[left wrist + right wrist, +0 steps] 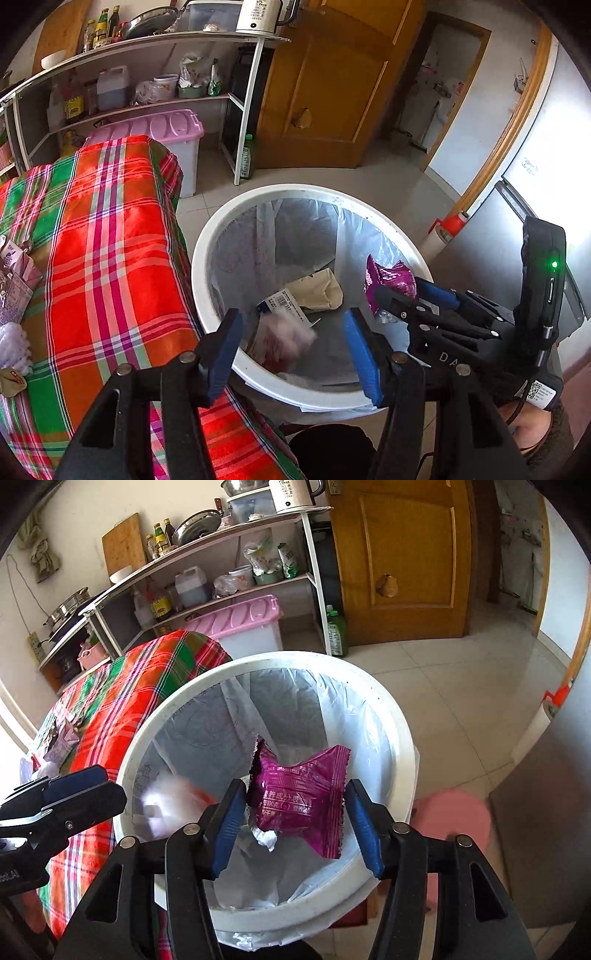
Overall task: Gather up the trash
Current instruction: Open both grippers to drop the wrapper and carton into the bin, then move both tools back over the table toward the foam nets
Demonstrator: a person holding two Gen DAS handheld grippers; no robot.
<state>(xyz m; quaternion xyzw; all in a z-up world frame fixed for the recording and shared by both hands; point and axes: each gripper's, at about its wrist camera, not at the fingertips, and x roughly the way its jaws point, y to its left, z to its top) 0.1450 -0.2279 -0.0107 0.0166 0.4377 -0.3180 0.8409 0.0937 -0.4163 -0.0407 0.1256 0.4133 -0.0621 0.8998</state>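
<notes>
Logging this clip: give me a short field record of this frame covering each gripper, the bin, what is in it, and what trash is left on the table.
left gripper: open, over the bin, a blurred pale item falling below it
right gripper: magenta wrapper between its fingers, over the bin
bin: white, clear liner, beside the table
bin contents: beige bag, barcoded pack
table: plaid cloth; purple packets at the far edge

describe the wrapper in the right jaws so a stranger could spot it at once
Find the white trash bin beside the plaid-covered table. Above its opening, the right gripper holds a crinkled magenta foil wrapper with white print, the only shiny purple thing there.
</notes>
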